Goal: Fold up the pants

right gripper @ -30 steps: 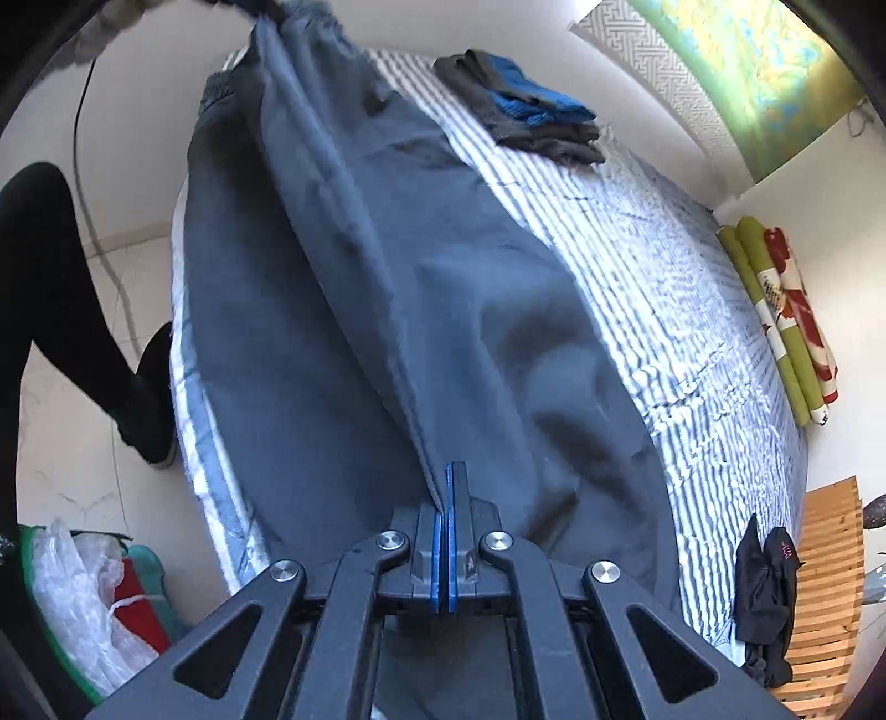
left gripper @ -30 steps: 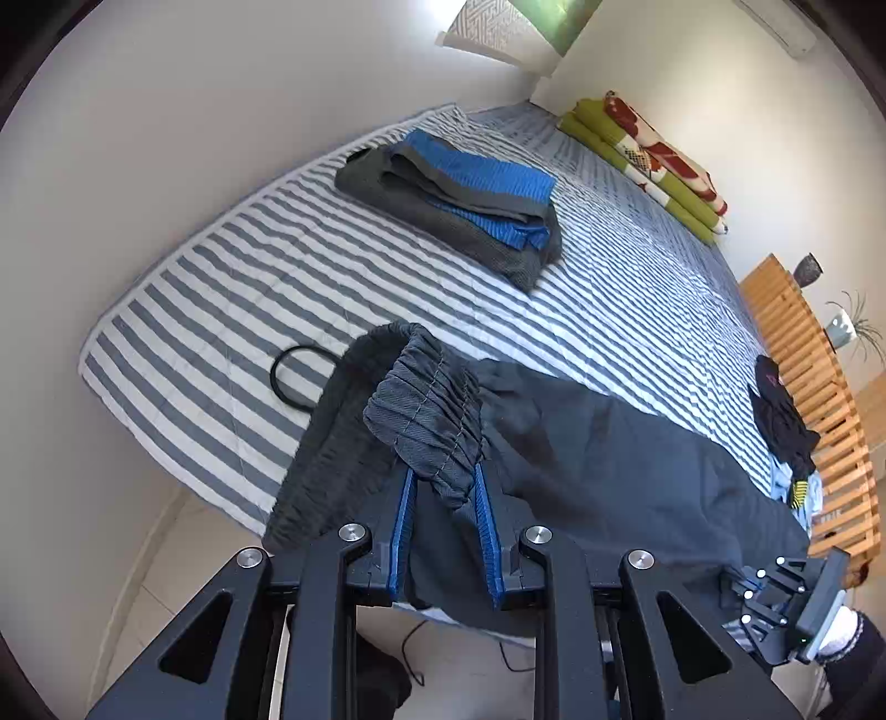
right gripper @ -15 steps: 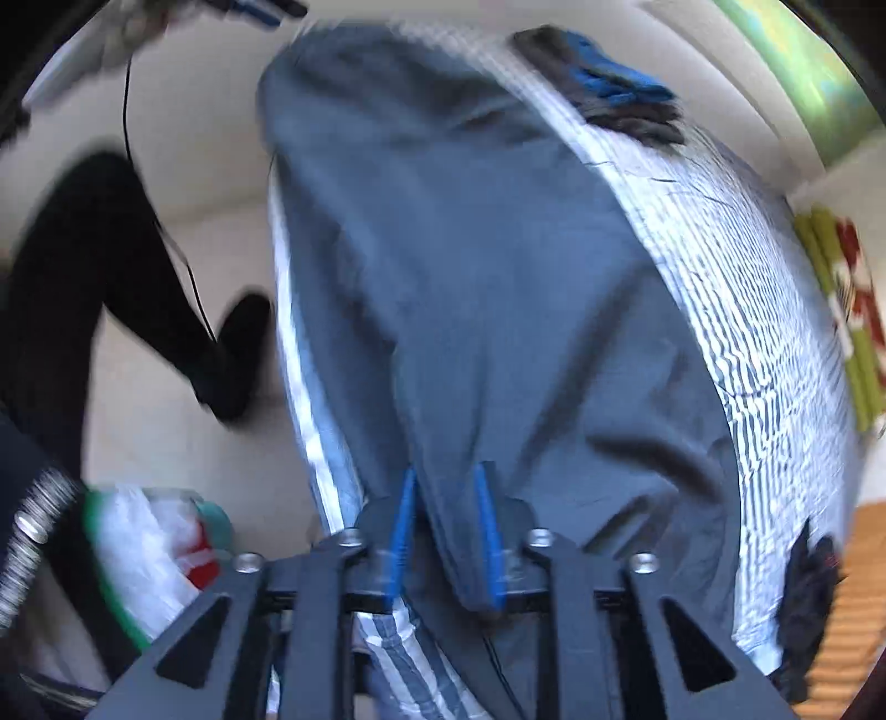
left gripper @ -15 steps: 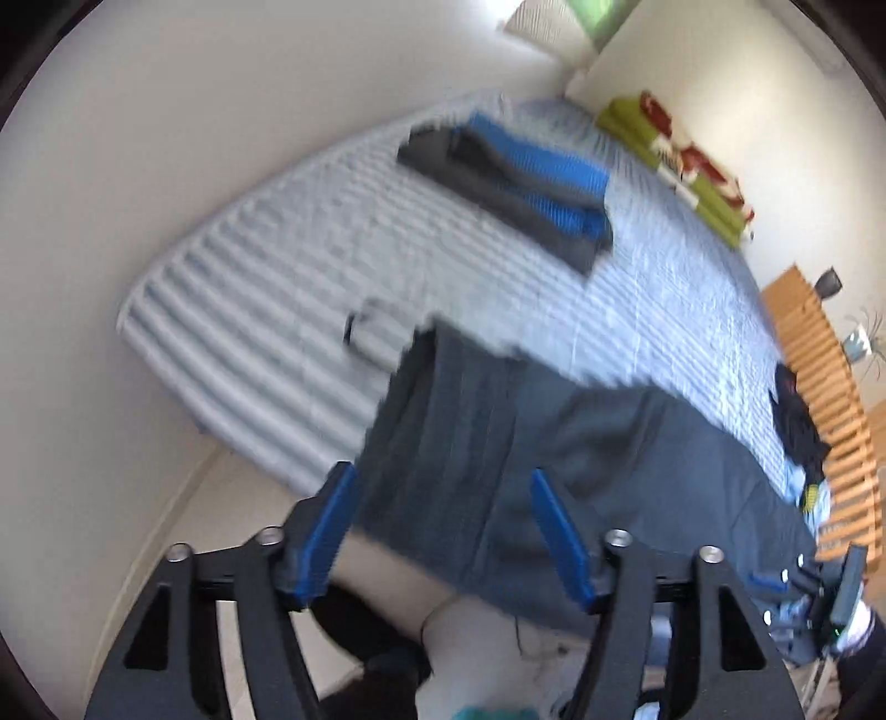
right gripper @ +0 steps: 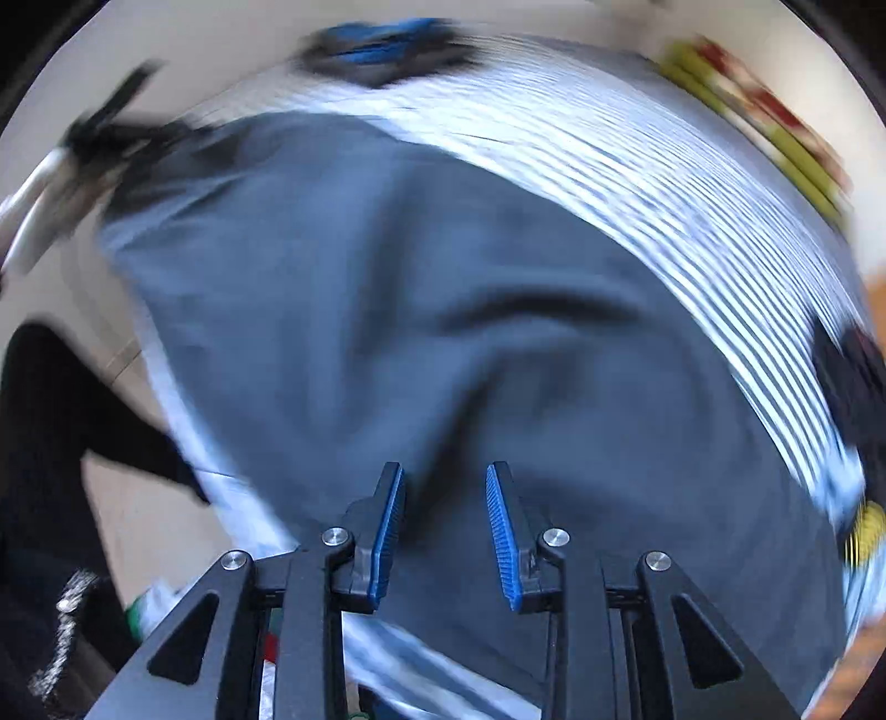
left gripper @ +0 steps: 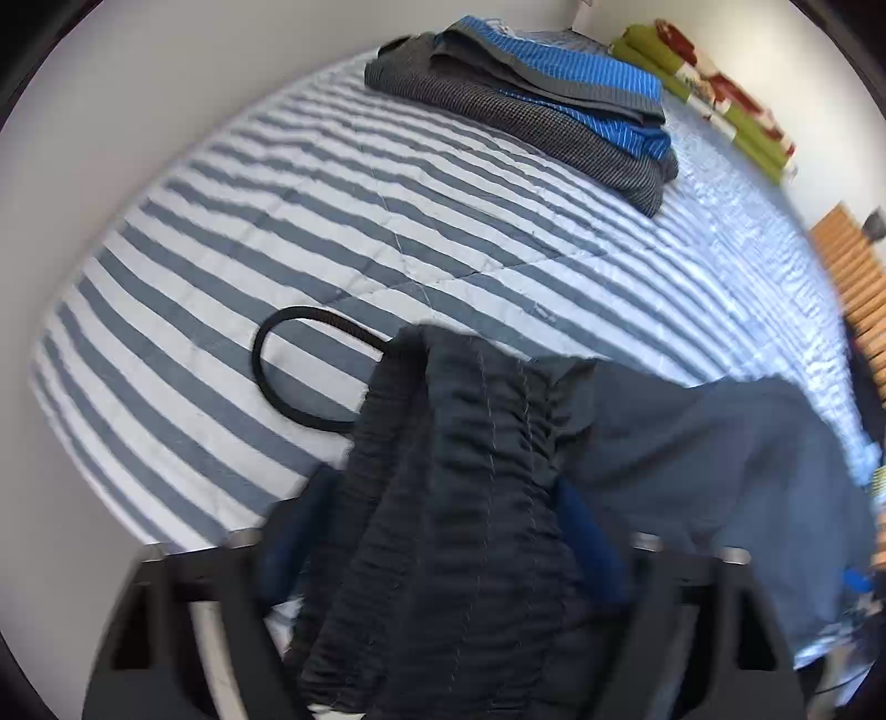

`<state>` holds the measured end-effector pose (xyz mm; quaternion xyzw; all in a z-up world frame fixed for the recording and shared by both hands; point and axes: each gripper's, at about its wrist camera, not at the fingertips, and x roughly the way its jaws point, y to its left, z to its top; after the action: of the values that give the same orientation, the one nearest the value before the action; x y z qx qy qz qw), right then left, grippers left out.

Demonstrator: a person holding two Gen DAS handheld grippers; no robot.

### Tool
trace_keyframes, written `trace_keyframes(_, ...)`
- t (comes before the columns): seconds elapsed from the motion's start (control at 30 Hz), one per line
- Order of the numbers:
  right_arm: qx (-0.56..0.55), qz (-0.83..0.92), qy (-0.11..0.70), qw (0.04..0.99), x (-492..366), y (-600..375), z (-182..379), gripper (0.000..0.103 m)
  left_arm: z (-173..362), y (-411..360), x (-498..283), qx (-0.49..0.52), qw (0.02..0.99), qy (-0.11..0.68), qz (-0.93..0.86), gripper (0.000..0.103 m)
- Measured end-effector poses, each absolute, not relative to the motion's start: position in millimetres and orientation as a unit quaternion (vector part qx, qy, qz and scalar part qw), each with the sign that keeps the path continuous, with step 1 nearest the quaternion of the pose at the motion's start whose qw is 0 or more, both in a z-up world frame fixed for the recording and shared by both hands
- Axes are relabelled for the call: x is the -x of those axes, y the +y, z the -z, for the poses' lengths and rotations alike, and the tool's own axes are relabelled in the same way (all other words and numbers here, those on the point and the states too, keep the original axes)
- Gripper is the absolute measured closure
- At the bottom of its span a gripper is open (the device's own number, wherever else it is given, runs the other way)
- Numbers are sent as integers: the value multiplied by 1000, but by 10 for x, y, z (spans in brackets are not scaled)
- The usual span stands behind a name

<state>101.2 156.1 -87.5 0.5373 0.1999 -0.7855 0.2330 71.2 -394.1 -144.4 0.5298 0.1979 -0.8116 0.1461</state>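
Striped bed point(left gripper: 343, 210) holds one pair of pants point(right gripper: 421, 310); both grippers' fingers point(right gripper: 387, 526) spread apart, gripping nothing.

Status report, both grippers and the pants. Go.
Left gripper open, elastic waistband between the fingers. Right gripper open, over the pants, gripping nothing. Pants spread on the striped bed. Black loop partly under waistband.

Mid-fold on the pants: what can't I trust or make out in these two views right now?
- Left wrist view: the left gripper pads are mostly covered by the pants waistband; grip unclear.
- Left wrist view: the black loop runs under the waistband; its far side is hidden.
- Right wrist view: motion blur smears the striped bedcover and folded clothes.
- Right wrist view: the right gripper is open; pant hems are indistinguishable.
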Motion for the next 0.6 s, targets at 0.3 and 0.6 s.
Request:
trace_keyframes(0.3, -536, 785, 182, 251, -1205, 1633, 868, 75, 775, -3943, -696, -481, 176, 172, 842, 81)
trace_keyframes(0.6, -538, 770, 216, 267, -1227, 1637, 916, 73, 1132, -4257, -484, -559, 203, 107, 797, 44)
